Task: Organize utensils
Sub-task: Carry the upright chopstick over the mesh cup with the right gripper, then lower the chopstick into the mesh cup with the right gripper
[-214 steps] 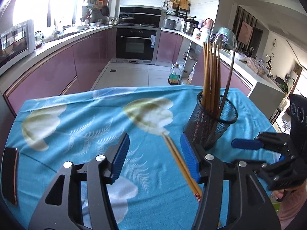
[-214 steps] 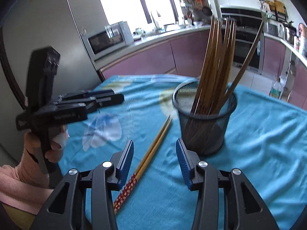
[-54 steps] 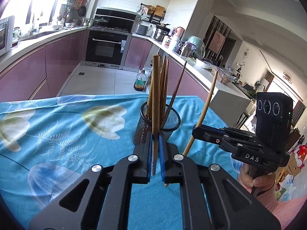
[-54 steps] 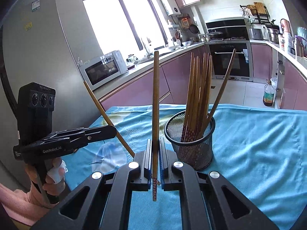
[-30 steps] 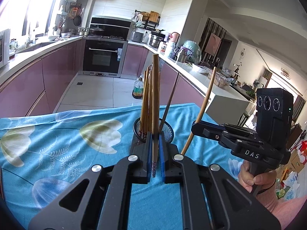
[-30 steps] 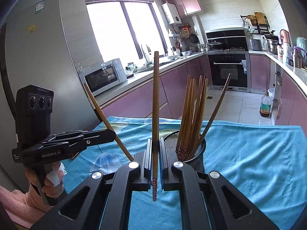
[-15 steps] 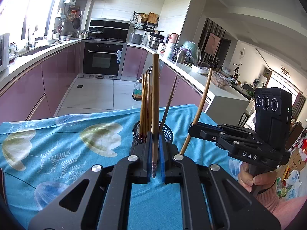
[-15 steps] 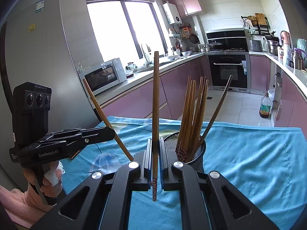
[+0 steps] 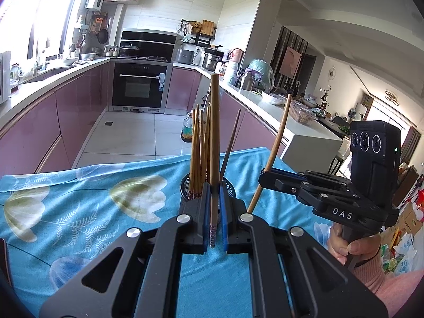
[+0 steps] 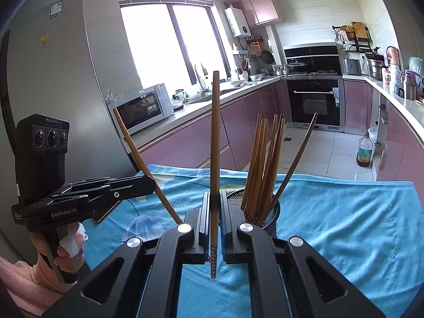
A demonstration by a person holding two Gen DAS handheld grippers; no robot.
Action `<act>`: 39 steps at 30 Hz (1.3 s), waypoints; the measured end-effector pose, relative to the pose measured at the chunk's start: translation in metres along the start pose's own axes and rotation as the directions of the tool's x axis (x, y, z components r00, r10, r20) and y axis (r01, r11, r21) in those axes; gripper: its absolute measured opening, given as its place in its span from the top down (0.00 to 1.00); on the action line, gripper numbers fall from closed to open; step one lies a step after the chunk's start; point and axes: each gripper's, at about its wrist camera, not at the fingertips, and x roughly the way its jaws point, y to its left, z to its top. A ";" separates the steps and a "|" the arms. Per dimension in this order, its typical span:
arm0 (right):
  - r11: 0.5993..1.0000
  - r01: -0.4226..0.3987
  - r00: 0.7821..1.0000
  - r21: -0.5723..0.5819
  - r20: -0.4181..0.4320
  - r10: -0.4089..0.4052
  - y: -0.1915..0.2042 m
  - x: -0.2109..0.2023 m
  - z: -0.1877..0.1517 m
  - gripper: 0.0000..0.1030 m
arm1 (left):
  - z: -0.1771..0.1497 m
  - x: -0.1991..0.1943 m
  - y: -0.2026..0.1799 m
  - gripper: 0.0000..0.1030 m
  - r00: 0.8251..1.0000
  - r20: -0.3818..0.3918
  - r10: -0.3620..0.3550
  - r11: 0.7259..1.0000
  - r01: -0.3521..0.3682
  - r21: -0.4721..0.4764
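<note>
Here, each claw pinches one upright chopstick: left claw, right claw; mesh chopstick holder just beyond both.

A blue flowered tablecloth covered the table, a built-in oven sat among pink cabinets, a microwave stood on the counter, and an oil bottle rested on the tiled floor.
</note>
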 end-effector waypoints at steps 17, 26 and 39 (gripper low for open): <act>1.000 0.009 0.999 -0.011 0.030 -0.008 -0.002 -0.004 0.012 0.94 | 0.006 0.001 -0.007 0.93 1.000 0.018 0.002 1.000 -0.003 0.027; 1.000 0.007 0.998 -0.025 0.058 -0.006 0.000 -0.007 0.022 0.94 | 0.012 0.000 -0.008 0.93 0.999 0.037 0.004 0.999 -0.005 0.035; 0.999 0.011 0.997 -0.034 0.081 -0.008 0.001 -0.007 0.032 0.94 | 0.029 -0.005 -0.012 0.93 0.997 0.080 0.009 0.999 -0.013 0.052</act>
